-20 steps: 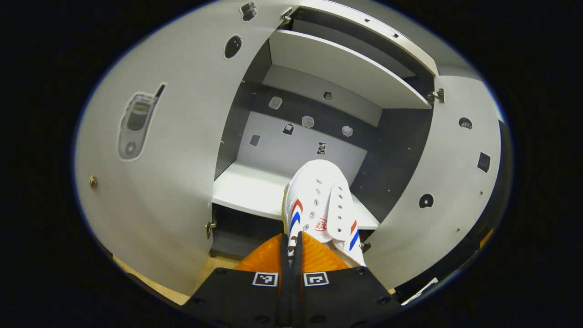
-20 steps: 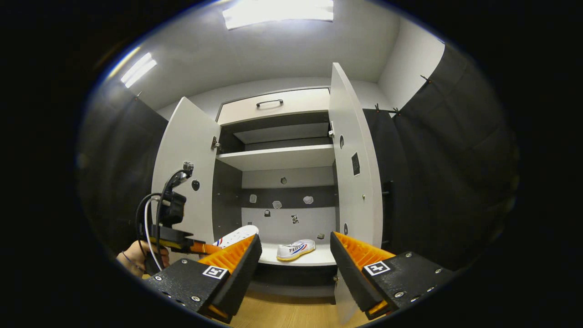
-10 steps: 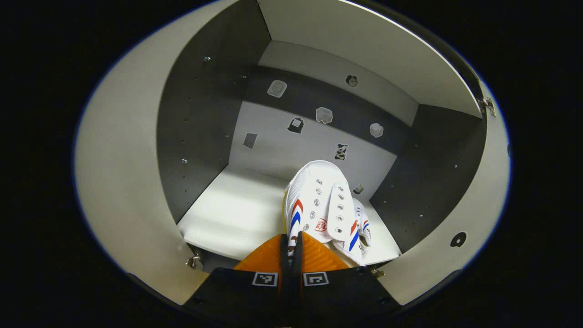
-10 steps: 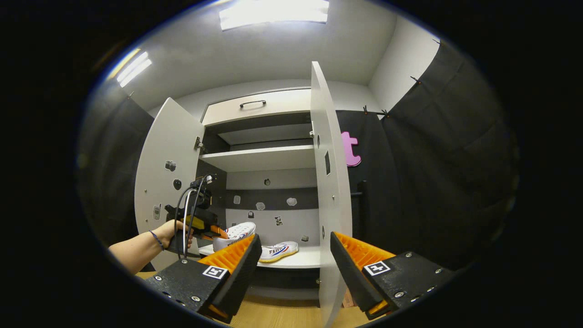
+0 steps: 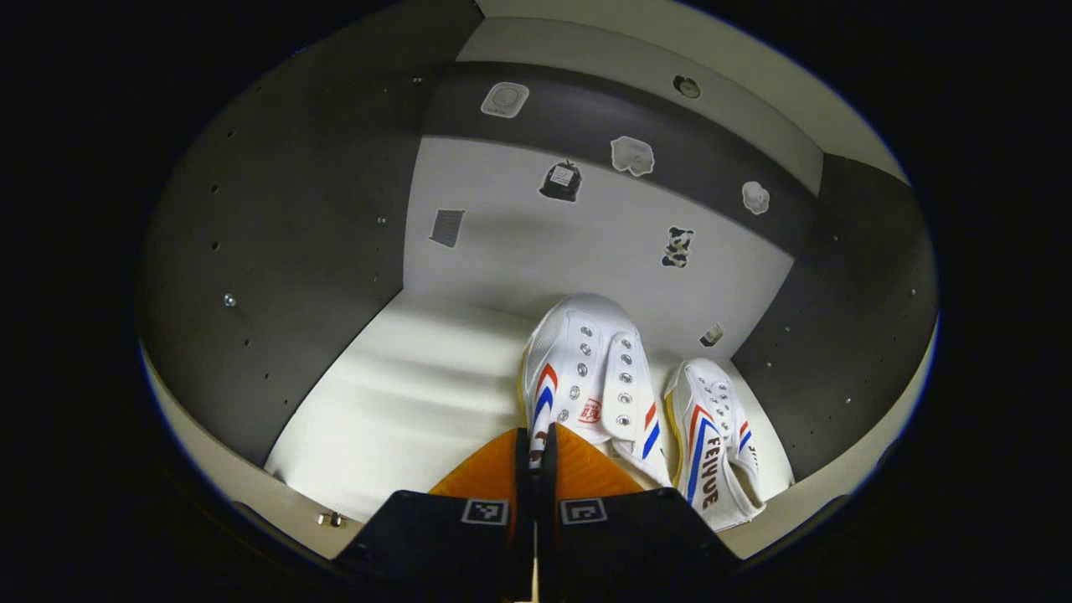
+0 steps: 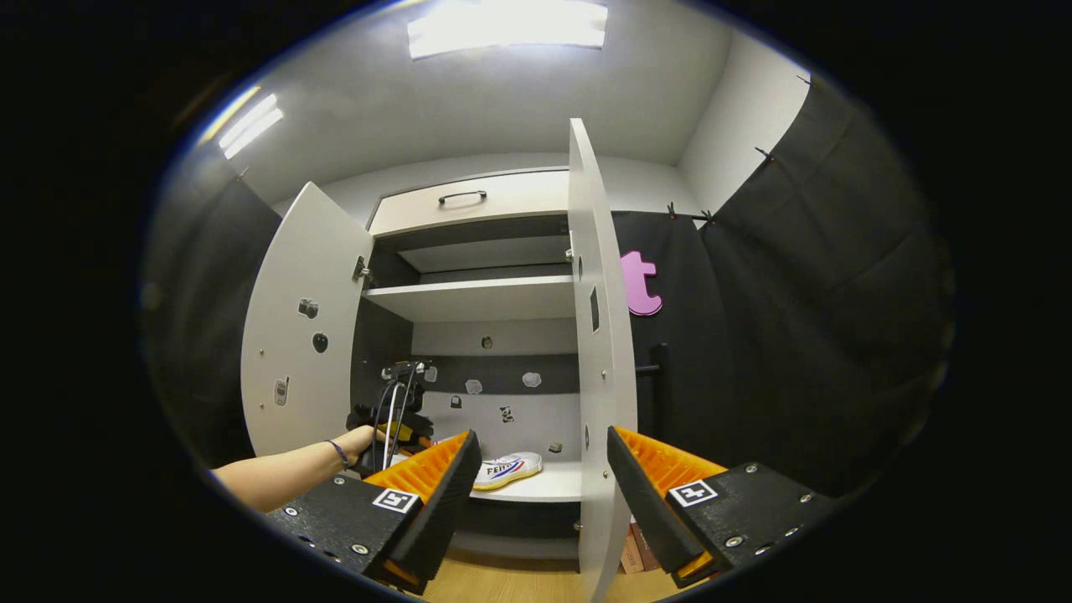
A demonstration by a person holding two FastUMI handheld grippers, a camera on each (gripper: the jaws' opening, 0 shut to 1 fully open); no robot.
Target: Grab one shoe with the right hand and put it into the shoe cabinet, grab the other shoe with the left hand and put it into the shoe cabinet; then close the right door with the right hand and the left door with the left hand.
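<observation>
In the left gripper view the left gripper [image 5: 536,448] has its fingers closed together on the heel of a white shoe [image 5: 586,385]; the heel itself is hidden behind the fingers. That shoe sits over the cabinet's lower shelf [image 5: 402,402], toe toward the back wall; whether its sole touches the shelf cannot be told. Just to its right a second shoe [image 5: 712,435] lies on the shelf near the right wall. Small stickers [image 5: 561,180] dot the back wall.

In the right gripper view the right gripper [image 6: 540,481] is wide open and empty, well short of the cabinet [image 6: 486,297]. Both doors stand open; the right door [image 6: 595,360] is seen edge-on. A hand [image 6: 360,440] reaches in at the left, its gripper partly hidden.
</observation>
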